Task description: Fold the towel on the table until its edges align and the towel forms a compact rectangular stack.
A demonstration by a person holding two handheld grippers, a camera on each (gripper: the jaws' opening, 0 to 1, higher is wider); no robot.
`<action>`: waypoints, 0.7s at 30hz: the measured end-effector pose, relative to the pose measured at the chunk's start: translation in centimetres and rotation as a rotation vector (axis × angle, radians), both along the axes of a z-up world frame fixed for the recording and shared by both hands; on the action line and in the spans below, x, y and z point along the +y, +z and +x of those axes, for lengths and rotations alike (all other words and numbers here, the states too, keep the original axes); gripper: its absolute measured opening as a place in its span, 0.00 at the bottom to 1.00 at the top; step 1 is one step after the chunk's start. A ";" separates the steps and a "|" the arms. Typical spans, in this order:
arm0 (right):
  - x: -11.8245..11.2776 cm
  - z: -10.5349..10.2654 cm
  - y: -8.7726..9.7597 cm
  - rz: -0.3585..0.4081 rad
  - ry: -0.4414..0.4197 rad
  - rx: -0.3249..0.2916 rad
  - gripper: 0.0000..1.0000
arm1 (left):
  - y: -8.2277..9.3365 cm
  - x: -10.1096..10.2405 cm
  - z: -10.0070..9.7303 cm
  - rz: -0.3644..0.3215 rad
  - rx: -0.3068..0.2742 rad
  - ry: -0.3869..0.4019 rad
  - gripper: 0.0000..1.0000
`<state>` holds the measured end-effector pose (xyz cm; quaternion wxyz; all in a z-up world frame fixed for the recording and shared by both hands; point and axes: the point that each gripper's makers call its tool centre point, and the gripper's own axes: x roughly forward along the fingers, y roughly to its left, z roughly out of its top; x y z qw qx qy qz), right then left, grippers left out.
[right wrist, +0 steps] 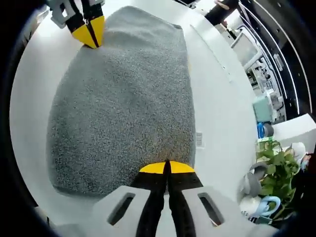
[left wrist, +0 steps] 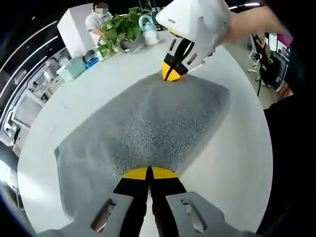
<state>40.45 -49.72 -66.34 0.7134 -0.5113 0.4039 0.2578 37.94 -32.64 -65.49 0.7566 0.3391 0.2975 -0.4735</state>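
Observation:
A grey towel (left wrist: 148,123) lies flat on the round white table (left wrist: 237,163), folded into a rough rectangle. My left gripper (left wrist: 149,173) is at the towel's near edge, its yellow-tipped jaws pressed together on the fabric. At the opposite edge my right gripper (left wrist: 173,71) is held by a person's hand, jaws likewise closed on the towel. In the right gripper view the towel (right wrist: 123,103) stretches away from my right gripper (right wrist: 167,168) to the left gripper (right wrist: 89,32) at its far corner. A small white label (right wrist: 199,139) sticks out on the towel's right side.
A potted green plant (left wrist: 123,27), a blue-and-white cup (left wrist: 147,24) and a teal box (left wrist: 74,66) stand at the table's far rim. Beyond them a person stands by a white pillar. Office desks and chairs surround the table (right wrist: 217,98).

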 end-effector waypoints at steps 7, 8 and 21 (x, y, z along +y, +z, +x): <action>-0.2 0.2 0.1 0.045 -0.056 0.013 0.00 | 0.0 0.0 0.0 -0.004 0.017 0.004 0.01; -0.3 0.2 0.1 0.060 -0.067 0.016 0.00 | 0.0 0.0 0.0 -0.002 0.018 0.002 0.01; -0.4 -0.7 0.2 0.251 -0.198 0.031 0.00 | 0.0 0.1 0.0 -0.037 0.031 0.055 0.01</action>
